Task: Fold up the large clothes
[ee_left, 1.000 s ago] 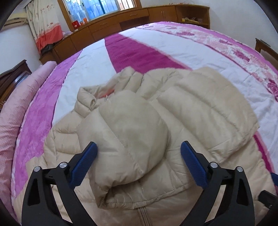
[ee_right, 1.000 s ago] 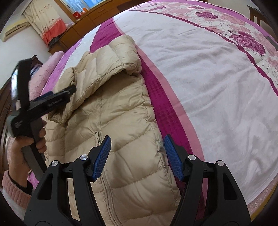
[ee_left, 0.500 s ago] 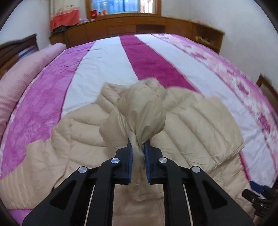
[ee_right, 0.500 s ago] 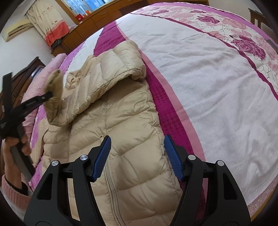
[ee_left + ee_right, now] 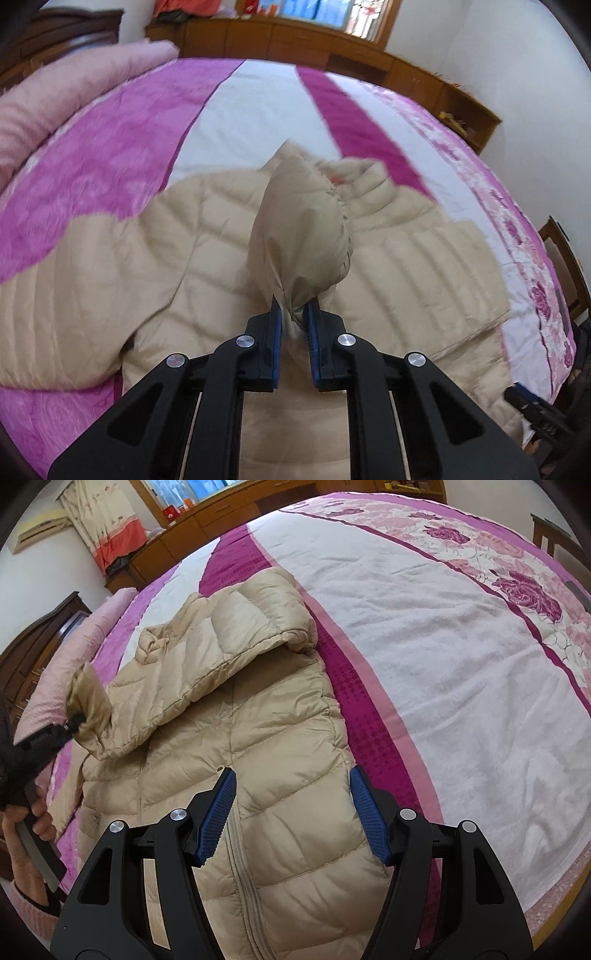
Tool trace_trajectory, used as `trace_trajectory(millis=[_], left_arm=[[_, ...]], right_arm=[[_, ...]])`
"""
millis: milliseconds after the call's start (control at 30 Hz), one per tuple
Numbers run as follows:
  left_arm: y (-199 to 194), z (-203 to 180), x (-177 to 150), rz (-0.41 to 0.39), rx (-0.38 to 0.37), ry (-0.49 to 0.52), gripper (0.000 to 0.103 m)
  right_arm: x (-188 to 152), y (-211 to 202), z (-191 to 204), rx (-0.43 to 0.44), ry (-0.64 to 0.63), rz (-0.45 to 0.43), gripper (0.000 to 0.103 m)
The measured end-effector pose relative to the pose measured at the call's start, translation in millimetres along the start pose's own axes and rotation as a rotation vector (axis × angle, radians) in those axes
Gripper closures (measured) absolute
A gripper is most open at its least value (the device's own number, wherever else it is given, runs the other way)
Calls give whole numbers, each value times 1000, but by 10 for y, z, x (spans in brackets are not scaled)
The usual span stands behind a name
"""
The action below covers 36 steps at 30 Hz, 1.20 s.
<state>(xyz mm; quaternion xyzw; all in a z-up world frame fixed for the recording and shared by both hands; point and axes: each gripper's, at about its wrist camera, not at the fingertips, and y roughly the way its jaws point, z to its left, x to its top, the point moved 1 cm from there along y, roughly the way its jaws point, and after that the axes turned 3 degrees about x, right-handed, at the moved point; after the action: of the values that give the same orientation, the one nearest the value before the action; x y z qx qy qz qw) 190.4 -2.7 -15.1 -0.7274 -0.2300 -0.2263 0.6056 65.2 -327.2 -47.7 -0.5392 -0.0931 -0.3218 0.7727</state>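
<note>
A beige puffer jacket (image 5: 258,738) lies front up on the bed, zipper toward me; it also shows in the left wrist view (image 5: 406,266). One sleeve lies folded across its chest. My left gripper (image 5: 295,317) is shut on the sleeve cuff (image 5: 301,240) and holds it lifted over the jacket's left side; it shows in the right wrist view (image 5: 74,722) at the far left. My right gripper (image 5: 291,805) is open and empty, hovering over the jacket's lower front near the zipper (image 5: 243,878).
The bed has a pink, magenta and white striped floral cover (image 5: 424,627). A pink rolled quilt (image 5: 55,99) lies along the left side. Wooden cabinets (image 5: 295,40) and a window stand at the far wall. A dark wooden headboard (image 5: 33,642) is at the left.
My left gripper closed on the sleeve cuff, lifted it and carried it toward the jacket's left side. The right gripper stayed open and nearly still.
</note>
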Motion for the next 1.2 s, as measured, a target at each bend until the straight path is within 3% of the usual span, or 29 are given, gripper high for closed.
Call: trace_trajectory(millis=[167, 400, 533, 700, 867, 1000, 1033, 1067, 1167, 1200], left_arm=[[84, 200, -146, 18, 73, -25, 63], [-45, 427, -291, 10, 78, -33, 34], [-175, 532, -357, -10, 67, -35, 28], [-352, 818, -402, -53, 29, -170, 25], [-271, 955, -326, -71, 28, -221, 25], [-97, 846, -205, -64, -35, -200, 26], [-41, 772, -181, -54, -41, -177, 27], [7, 711, -164, -46, -38, -157, 36], [236, 523, -70, -6, 34, -54, 85], [290, 507, -31, 0, 49, -39, 92]], right_arm=[[-4, 17, 7, -18, -10, -4, 39], [-28, 41, 15, -27, -5, -6, 39], [-11, 52, 6, -26, 5, -7, 39], [10, 38, 3, -18, 11, -6, 39], [92, 7, 25, -14, 2, -14, 39], [154, 18, 82, -17, -10, -18, 39], [172, 20, 113, -19, -17, -21, 39], [190, 24, 144, -20, -23, -22, 39], [251, 31, 247, -12, -53, -31, 39], [303, 44, 323, -14, -83, -38, 39]])
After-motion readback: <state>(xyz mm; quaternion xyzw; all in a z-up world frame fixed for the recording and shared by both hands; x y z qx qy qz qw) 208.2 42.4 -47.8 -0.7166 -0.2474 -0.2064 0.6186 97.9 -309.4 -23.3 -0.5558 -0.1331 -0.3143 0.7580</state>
